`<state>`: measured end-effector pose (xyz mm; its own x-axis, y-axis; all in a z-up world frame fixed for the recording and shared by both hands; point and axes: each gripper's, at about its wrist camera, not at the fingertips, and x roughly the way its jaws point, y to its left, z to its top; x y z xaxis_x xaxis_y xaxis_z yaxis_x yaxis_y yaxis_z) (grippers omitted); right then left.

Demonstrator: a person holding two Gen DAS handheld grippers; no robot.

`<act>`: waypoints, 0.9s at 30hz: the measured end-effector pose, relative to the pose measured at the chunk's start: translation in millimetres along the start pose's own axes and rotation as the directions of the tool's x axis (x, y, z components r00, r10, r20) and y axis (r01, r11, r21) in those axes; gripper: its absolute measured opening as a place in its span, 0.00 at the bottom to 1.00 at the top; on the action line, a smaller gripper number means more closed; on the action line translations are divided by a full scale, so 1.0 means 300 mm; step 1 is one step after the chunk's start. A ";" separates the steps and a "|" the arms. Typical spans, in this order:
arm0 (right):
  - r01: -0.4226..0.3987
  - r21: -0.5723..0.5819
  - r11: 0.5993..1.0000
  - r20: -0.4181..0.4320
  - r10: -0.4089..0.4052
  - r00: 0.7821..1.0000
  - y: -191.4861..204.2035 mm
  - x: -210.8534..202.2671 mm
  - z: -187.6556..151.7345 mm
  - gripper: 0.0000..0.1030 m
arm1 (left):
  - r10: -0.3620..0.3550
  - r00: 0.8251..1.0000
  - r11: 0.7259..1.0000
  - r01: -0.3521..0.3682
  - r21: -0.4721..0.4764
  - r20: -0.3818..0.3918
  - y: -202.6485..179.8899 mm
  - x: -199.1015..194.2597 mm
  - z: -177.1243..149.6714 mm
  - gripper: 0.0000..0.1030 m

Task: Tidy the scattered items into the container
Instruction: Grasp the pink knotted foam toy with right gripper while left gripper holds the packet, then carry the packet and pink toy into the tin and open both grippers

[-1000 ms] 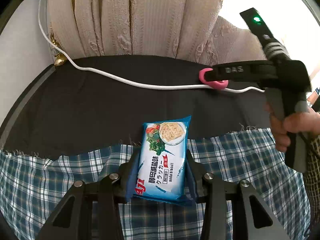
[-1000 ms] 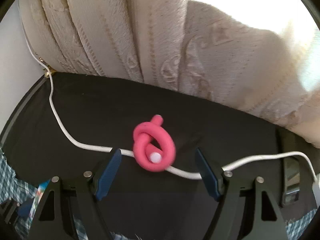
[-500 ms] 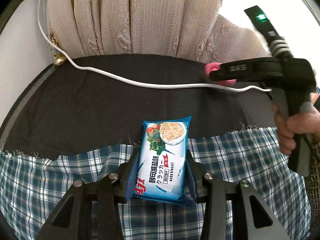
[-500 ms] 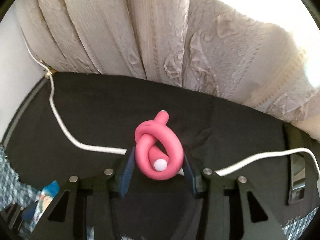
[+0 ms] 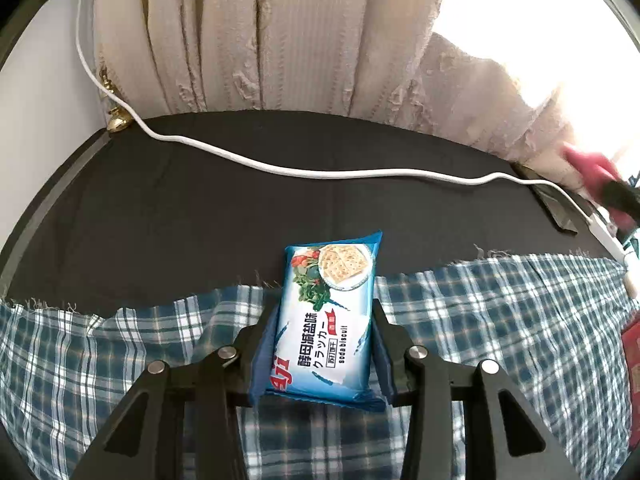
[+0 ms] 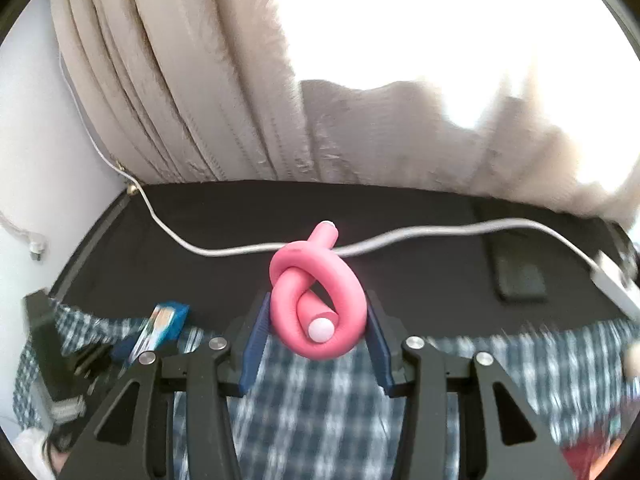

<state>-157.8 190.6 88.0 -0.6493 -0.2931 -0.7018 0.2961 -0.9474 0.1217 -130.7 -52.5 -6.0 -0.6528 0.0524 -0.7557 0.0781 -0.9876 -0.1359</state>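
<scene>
right wrist view: knotted pink foam tube (image 6: 318, 300) now lifted, pinched in the right gripper (image 6: 316, 334).
a second ago it lay between open fingers on the black cloth; left gripper (image 5: 320, 344) keeps clamping the blue cracker packet (image 5: 326, 316). no container visible.

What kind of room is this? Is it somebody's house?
Probably a room in a home, by a bright window. Cream curtains hang behind a table with a dark cover, a checked cloth lies on it, and a white charging cable runs across.

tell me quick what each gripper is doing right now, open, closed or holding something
Left gripper: closed on the blue soda biscuit packet.
Right gripper: closed on the knotted pink foam roller.
</scene>
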 end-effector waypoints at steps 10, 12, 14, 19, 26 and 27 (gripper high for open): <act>0.151 0.214 0.965 0.128 -0.181 0.975 -0.294 -0.519 -0.383 0.47 | -0.118 0.992 0.988 0.112 0.104 0.048 -0.154 -0.140 -0.043 0.42; 0.188 0.257 0.948 0.133 -0.228 0.965 -0.358 -0.606 -0.454 0.47 | -0.139 0.990 0.981 0.133 0.139 0.034 -0.210 -0.160 -0.064 0.42; 0.228 0.310 0.923 0.140 -0.282 0.949 -0.435 -0.689 -0.524 0.47 | -0.163 0.986 0.971 0.157 0.178 0.020 -0.274 -0.184 -0.083 0.42; 0.294 0.437 0.850 0.146 -0.390 0.909 -0.609 -0.862 -0.691 0.48 | -0.251 0.968 0.934 0.238 0.265 0.017 -0.467 -0.266 -0.112 0.42; 0.267 0.517 0.813 0.125 -0.380 0.916 -0.746 -0.872 -0.810 0.47 | -0.405 0.913 0.839 0.391 0.378 -0.044 -0.790 -0.347 -0.181 0.42; 0.260 0.520 0.814 0.121 -0.372 0.921 -0.756 -0.860 -0.818 0.47 | -0.423 0.905 0.825 0.408 0.391 -0.052 -0.834 -0.356 -0.194 0.42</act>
<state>114.4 512.8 69.3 -0.7923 0.0667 -0.6065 -0.2921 -0.9142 0.2810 -36.5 197.7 71.4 -0.5847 0.4729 -0.6592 -0.4967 -0.8511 -0.1701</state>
